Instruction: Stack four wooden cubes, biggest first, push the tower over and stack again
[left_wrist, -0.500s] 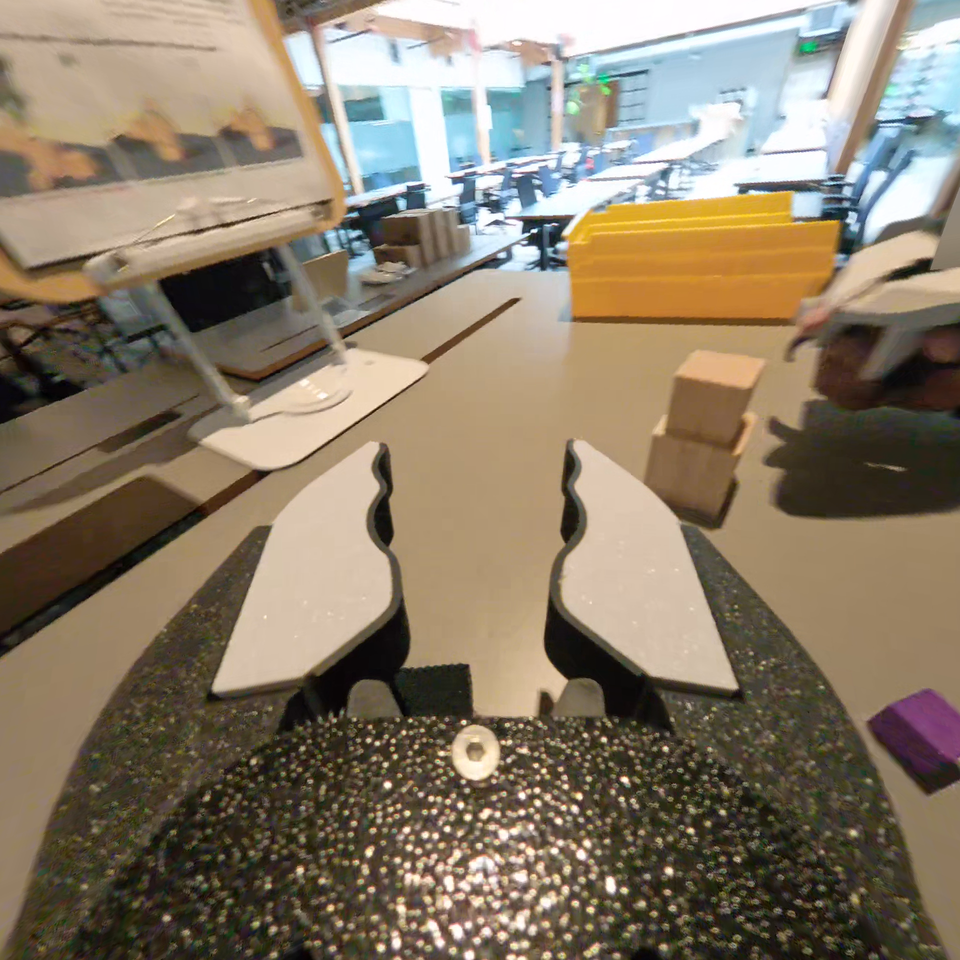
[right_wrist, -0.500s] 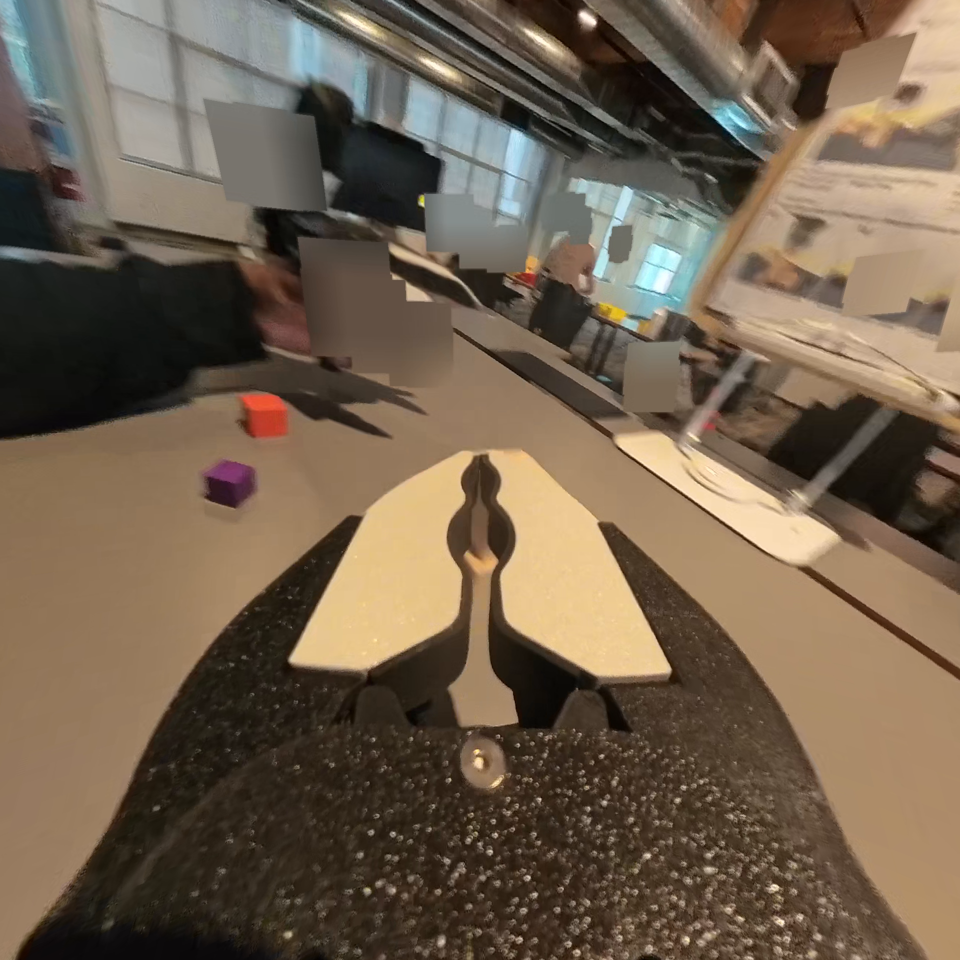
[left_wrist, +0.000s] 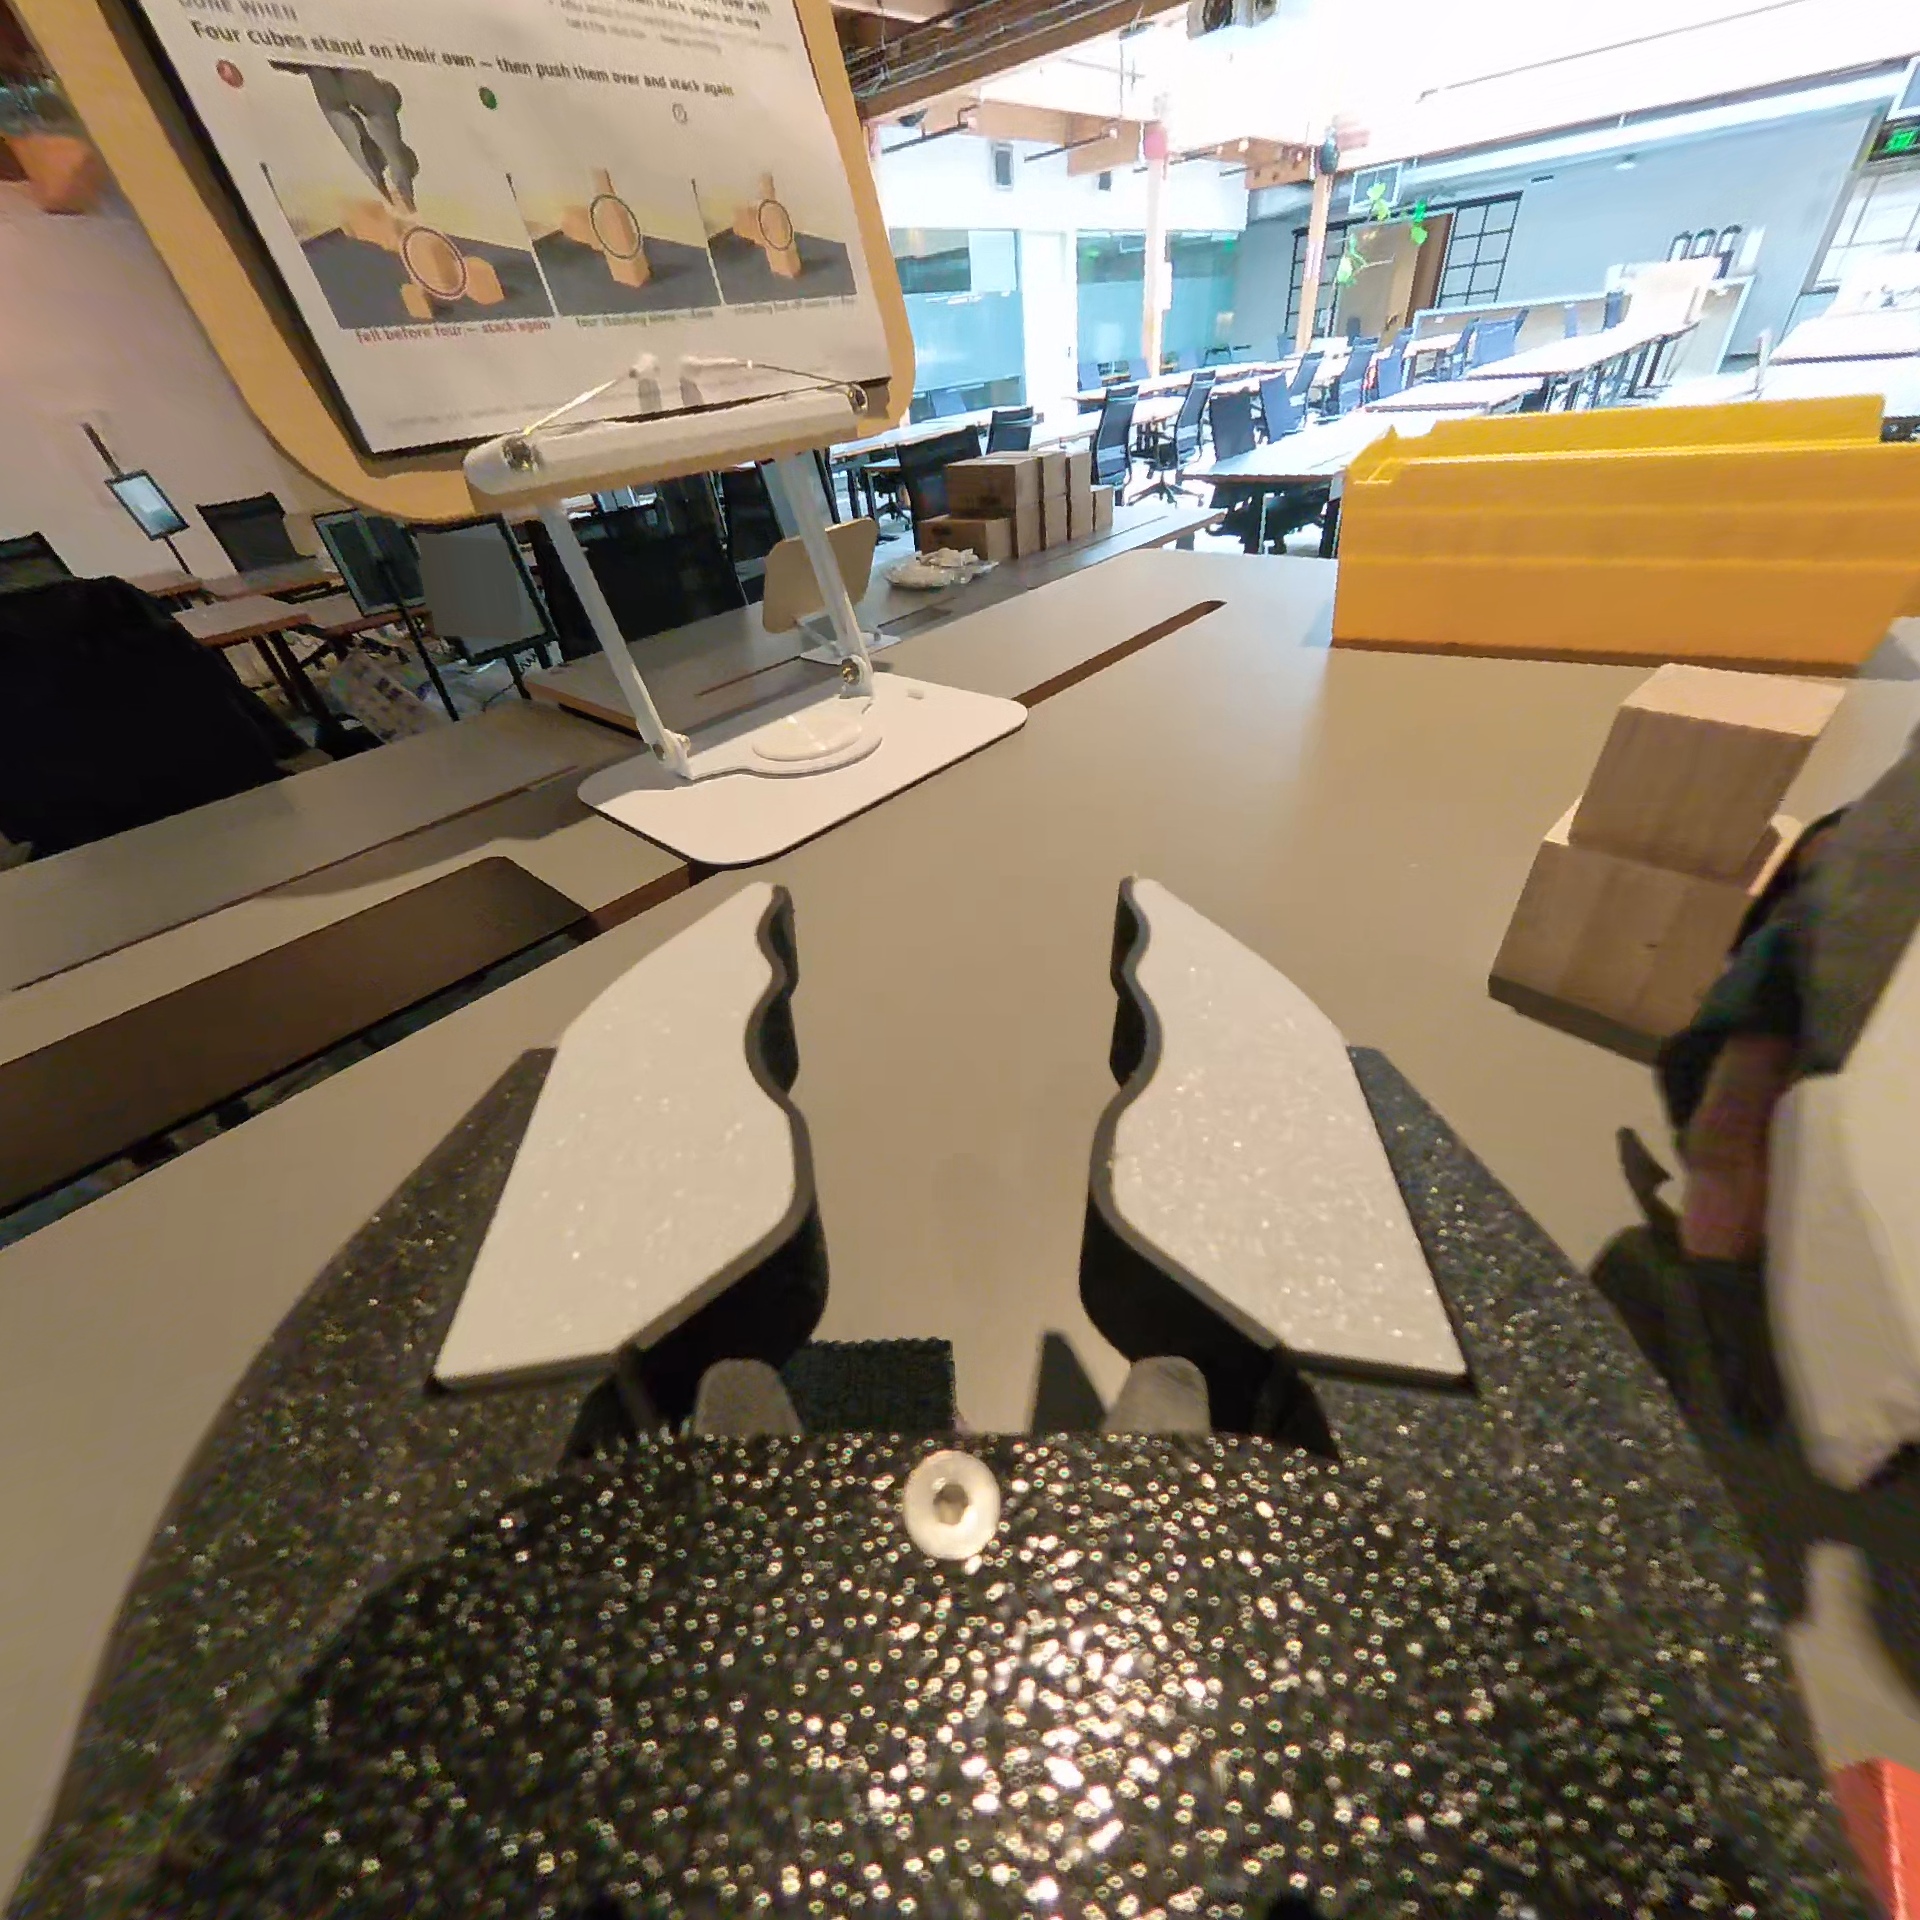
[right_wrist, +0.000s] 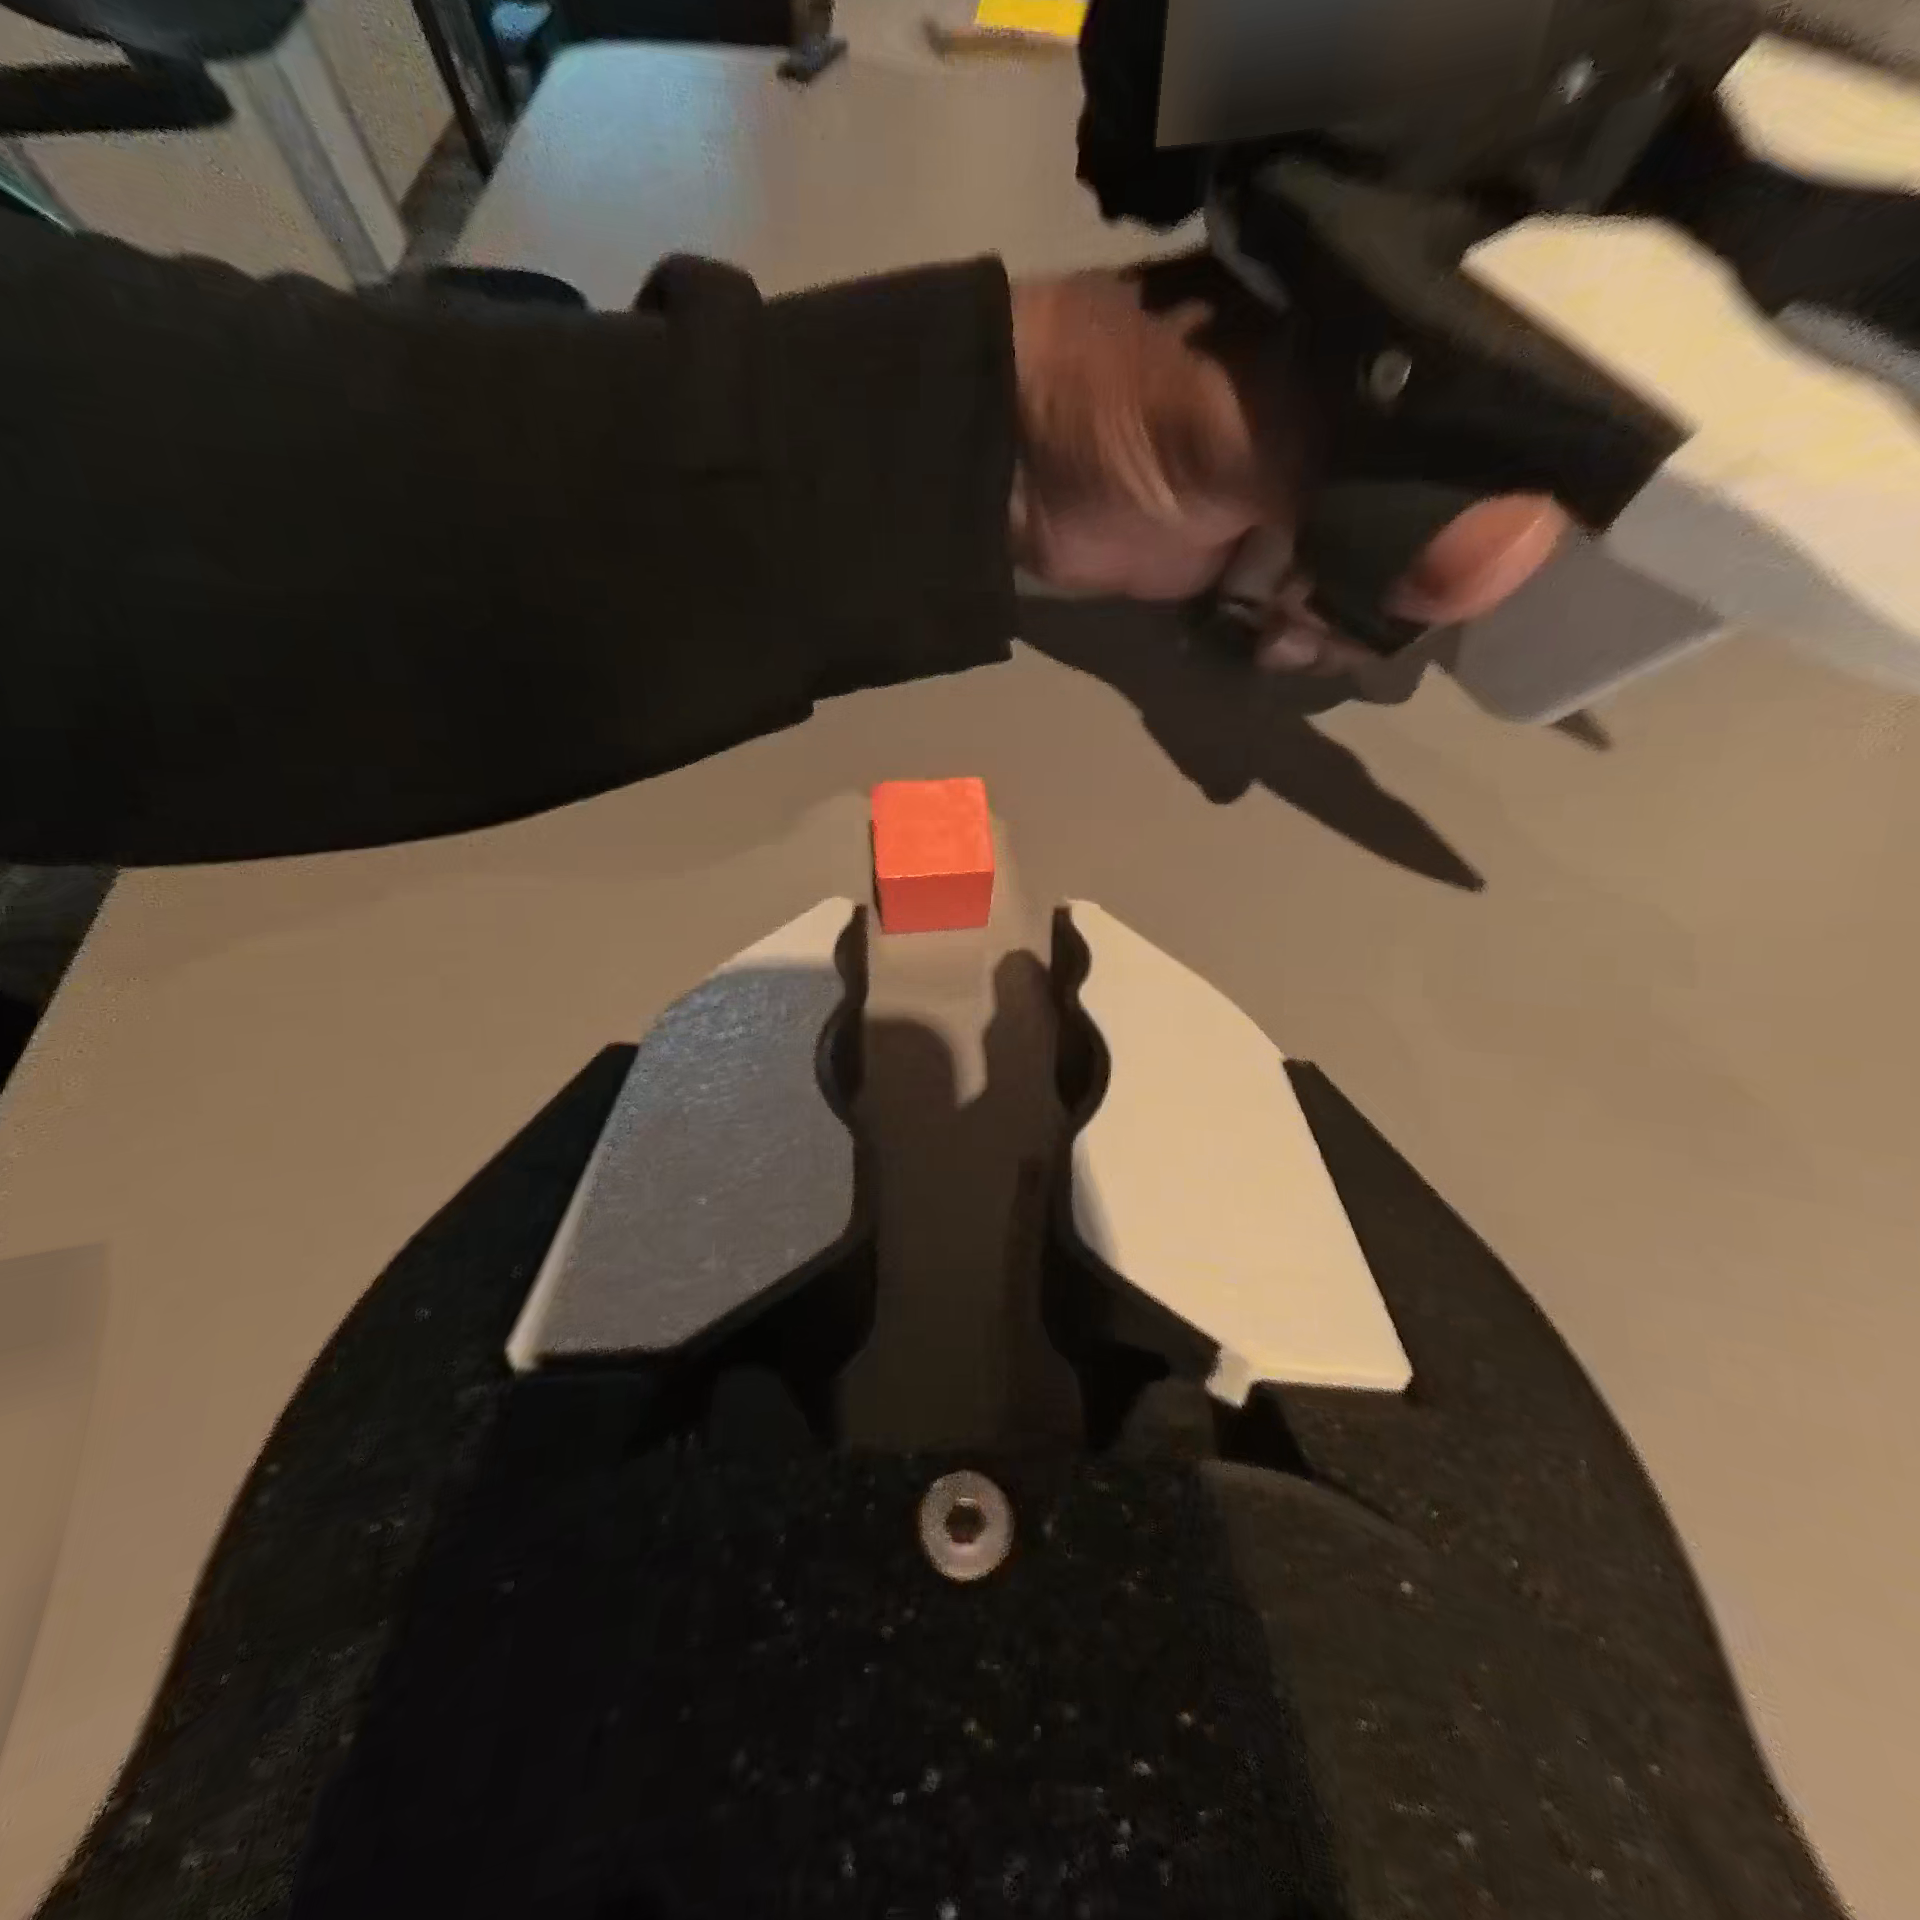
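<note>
- The table (left_wrist: 1195, 790), grey and matte, fills both views and carries everything below.
- Yellow bins (left_wrist: 1621, 551) sit stacked at the table's far side in the left wrist view.
- A stand (left_wrist: 800, 769) with a white base holds a printed sheet (left_wrist: 520, 208) up at the far left; I leave its wording out.
- The left gripper (left_wrist: 951, 904) hovers low over bare table, its jaws spread wide with nothing between them.
- The right gripper (right_wrist: 956, 920) points down at the table, jaws parted to a moderate gap and holding nothing.
- A dark sleeve (right_wrist: 468, 540) crosses the top of the right wrist view; its hand (right_wrist: 1164, 468) grips the other gripper's handle, blurred.
- Two plain wooden cubes stand stacked at the right edge of the left wrist view, right of the left gripper's fingers: the big cube (left_wrist: 1642, 956) on the table, the second cube (left_wrist: 1714, 779) on top of it, turned a little askew.
- The right-hand device partly hides the big cube's near right corner in that view.
- The red cube (right_wrist: 930, 852) rests alone on the table just beyond the right gripper's fingertips, slightly left of the gap's centre line, not between the fingers.
- A red corner shows at the bottom right of the left wrist view; whether it is that same cube cannot be told.
</note>
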